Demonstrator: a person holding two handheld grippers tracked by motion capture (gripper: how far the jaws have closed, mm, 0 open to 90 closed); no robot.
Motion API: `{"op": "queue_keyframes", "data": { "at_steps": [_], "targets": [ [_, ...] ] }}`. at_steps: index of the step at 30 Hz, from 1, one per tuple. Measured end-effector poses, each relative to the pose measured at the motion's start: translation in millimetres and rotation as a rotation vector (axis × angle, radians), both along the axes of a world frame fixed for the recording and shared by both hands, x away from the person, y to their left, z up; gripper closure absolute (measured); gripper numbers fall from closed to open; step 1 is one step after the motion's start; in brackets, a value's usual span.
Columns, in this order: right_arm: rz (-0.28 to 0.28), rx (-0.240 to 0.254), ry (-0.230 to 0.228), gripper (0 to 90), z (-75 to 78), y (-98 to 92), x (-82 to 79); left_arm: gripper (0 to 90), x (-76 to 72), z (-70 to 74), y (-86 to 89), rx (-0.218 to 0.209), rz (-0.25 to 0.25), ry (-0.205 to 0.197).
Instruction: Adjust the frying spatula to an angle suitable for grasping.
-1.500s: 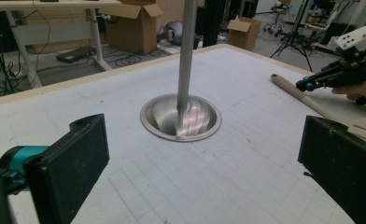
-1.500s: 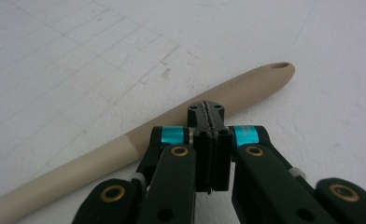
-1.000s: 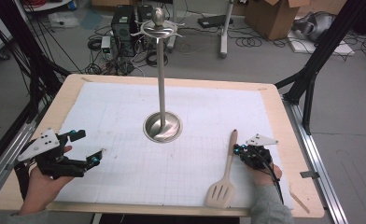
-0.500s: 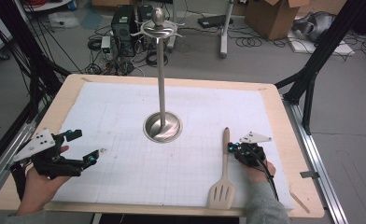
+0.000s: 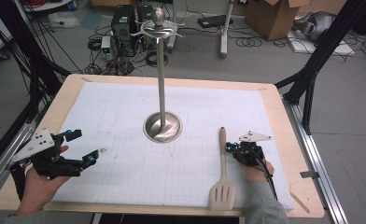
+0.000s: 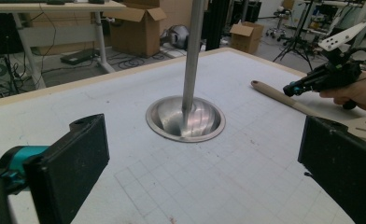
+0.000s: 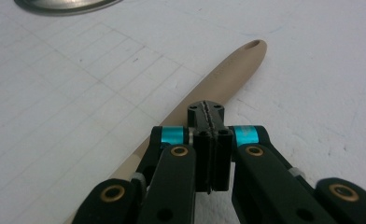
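Pale wood: the bench (image 5: 293, 140) is edged in it, and a bare rim is left showing around a white sheet.
White sheet: a faintly gridded mat (image 5: 125, 116) is spread over most of the bench; small dark specks are seen on it in the left gripper view.
Metal stand: a polished round base (image 5: 162, 127) is set near the middle of the mat, with a slim upright pole (image 5: 162, 74) rising from it to a knobbed top with short hooks (image 5: 158, 25).
Spatula: a beige slotted spatula (image 5: 222, 173) is laid flat on the mat right of the stand, blade toward the near edge, handle end pointed away.
Left gripper: the left gripper (image 5: 80, 148) is held at the left near corner of the bench, well apart from the stand; its jaws are spread wide, with nothing between them.
Right gripper: the right gripper (image 5: 229, 148) is held just beside the spatula handle; in the right gripper view its jaws are pressed together above the handle, and nothing is held between them.
Room: a grey floor is seen beyond the bench, strewn with cables (image 5: 251, 39), a dark computer case (image 5: 125, 23), cardboard boxes (image 5: 277, 16) and black frame legs (image 5: 312, 70).
Side rails: metal rails (image 5: 319, 163) are run along both sides of the bench.
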State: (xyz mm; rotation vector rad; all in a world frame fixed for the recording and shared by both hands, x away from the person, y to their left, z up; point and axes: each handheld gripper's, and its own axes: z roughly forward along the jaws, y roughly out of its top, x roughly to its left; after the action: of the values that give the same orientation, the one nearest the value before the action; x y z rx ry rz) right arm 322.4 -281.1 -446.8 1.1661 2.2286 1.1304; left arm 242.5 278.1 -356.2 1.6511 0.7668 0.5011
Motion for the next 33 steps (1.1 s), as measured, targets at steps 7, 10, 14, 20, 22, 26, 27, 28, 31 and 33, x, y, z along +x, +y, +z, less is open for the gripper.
{"op": "queue_keyframes", "data": {
  "at_steps": [7, 10, 14, 20, 22, 26, 27, 28, 31, 33],
  "targets": [
    [0.110, -0.008, -0.049, 90.0, 12.2, 6.6, -20.9, 2.4, -0.6, 0.4, -1.1, 0.000, 0.001, -0.002],
    [0.172, -0.020, -0.041, 90.0, 11.7, 14.1, -26.2, 2.4, -1.3, 1.1, -2.1, 0.004, -0.003, -0.004],
    [0.224, -0.044, -0.024, 90.0, 8.9, 21.2, -28.9, 2.3, -0.5, 0.7, -4.1, 0.005, -0.007, 0.000],
    [0.237, -0.039, -0.005, 90.0, 4.4, 23.7, -32.4, 2.4, 0.4, 1.0, -7.3, 0.007, -0.014, 0.000],
    [0.237, -0.042, -0.003, 90.0, 2.5, 23.6, -32.7, 2.4, 0.6, 0.0, -6.8, 0.013, -0.011, 0.003],
    [0.249, -0.034, 0.014, 90.0, -2.2, 23.6, -36.3, 2.3, 0.3, -0.2, -6.6, 0.012, -0.009, 0.003],
    [0.254, -0.040, 0.017, 90.0, -2.1, 23.7, -37.2, 2.3, 0.5, -0.2, -6.7, 0.012, -0.009, 0.002],
    [0.268, -0.043, 0.020, 90.0, -2.2, 24.1, -37.8, 2.4, 0.6, -0.4, -7.0, 0.012, -0.009, 0.003],
    [0.286, -0.075, 0.023, 90.0, -2.4, 27.2, -40.9, 2.4, 1.5, -1.4, -7.3, 0.016, -0.012, 0.006],
    [0.297, -0.083, 0.029, 90.0, -1.7, 27.1, -41.2, 2.4, 1.8, -2.2, -7.5, 0.017, -0.012, 0.009]
  ]
}}
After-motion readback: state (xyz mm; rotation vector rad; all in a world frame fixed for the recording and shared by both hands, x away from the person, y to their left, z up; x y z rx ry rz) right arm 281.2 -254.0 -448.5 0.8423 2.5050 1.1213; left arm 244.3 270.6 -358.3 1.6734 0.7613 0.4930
